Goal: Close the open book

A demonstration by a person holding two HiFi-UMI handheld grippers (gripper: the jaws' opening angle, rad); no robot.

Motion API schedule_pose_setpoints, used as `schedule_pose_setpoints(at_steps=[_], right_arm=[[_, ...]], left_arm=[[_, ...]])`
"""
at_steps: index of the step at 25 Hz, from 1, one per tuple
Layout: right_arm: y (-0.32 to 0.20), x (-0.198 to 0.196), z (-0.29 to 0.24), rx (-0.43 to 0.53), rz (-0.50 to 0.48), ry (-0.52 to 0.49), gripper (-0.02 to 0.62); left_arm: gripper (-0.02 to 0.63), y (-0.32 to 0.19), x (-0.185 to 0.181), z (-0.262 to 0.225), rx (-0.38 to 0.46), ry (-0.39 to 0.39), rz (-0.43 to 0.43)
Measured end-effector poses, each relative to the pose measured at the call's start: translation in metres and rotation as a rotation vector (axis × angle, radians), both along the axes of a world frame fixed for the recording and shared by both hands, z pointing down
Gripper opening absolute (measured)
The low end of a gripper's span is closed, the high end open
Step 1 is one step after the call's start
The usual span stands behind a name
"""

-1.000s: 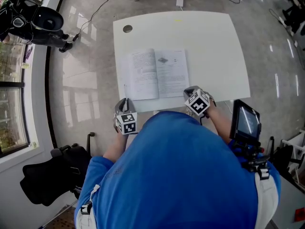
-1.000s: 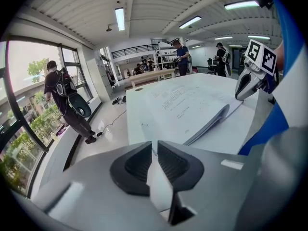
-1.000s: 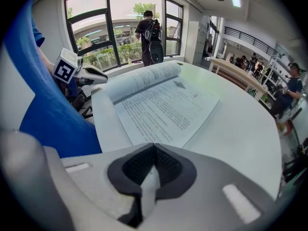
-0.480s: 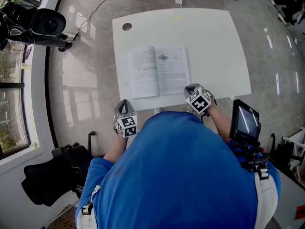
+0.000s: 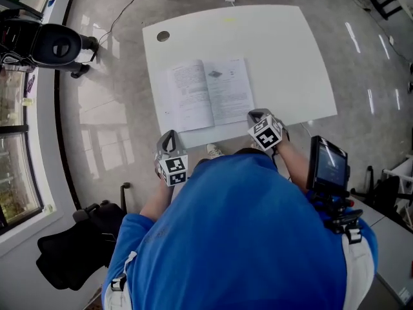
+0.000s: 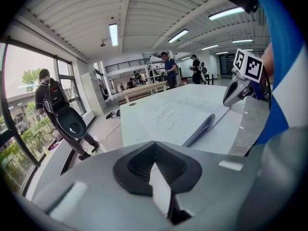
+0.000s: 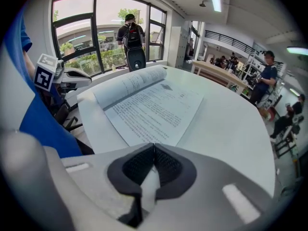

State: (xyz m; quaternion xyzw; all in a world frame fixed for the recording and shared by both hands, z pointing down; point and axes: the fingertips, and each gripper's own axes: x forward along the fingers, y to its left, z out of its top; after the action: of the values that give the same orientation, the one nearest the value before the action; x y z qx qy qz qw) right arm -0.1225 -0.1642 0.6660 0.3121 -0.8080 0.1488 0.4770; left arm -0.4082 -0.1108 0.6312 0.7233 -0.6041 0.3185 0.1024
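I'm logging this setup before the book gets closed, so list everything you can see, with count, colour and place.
table: one, white, mid-floor
book: one, white pages, open flat on the table's near half
grommet: one, grey, table's far left corner
chairs: two, black, floor left of the table
cable: one, dark, floor beyond the table
screen: one, black, at the person's right side
bystanders: several, mostly dark clothes, background
shirt: one, blue, on the person
left gripper: grey, shut, empty, off the table's near edge
right gripper: grey, shut, empty, by the book's near right corner
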Motion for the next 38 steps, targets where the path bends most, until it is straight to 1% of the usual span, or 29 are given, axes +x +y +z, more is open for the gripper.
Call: schedule_pose_setpoints(at_steps=[2,5,8,12,17,20,26,31,35,38], right_arm=[[0.002,0.003,-0.004,0.031,0.038,0.001,0.005],[0.004,0.008,-0.016,0.092,0.074,-0.022,0.005],[0.008,0.015,-0.03,0.156,0.102,-0.06,0.005],[0.008,0.018,-0.05,0.253,0.072,-0.124,0.005],[0.03,0.03,-0.112,0.358,0.034,-0.234,0.005],[0.046,0.04,-0.14,0.405,0.004,-0.299,0.003],[0.09,0.073,-0.178,0.457,-0.036,-0.389,0.005],[0.133,0.089,-0.199,0.471,-0.053,-0.471,0.005],[0.183,0.099,-0.22,0.49,-0.042,-0.512,0.005],[0.192,0.101,-0.229,0.526,-0.027,-0.524,0.005]], left_arm=[[0.008,-0.003,0.01,-0.003,0.01,0.014,0.04],[0.008,-0.009,0.028,-0.013,0.048,0.03,0.1],[0.008,-0.007,0.044,-0.029,0.091,0.044,0.124],[0.008,-0.005,0.071,-0.051,0.17,0.059,0.127],[0.008,0.02,0.116,-0.095,0.261,0.057,0.132],[0.006,0.032,0.144,-0.112,0.305,0.049,0.126],[0.008,0.073,0.204,-0.131,0.335,0.058,0.108],[0.006,0.112,0.235,-0.151,0.362,0.1,0.056],[0.008,0.158,0.257,-0.177,0.403,0.093,0.073],[0.006,0.163,0.265,-0.189,0.438,0.093,0.095]])
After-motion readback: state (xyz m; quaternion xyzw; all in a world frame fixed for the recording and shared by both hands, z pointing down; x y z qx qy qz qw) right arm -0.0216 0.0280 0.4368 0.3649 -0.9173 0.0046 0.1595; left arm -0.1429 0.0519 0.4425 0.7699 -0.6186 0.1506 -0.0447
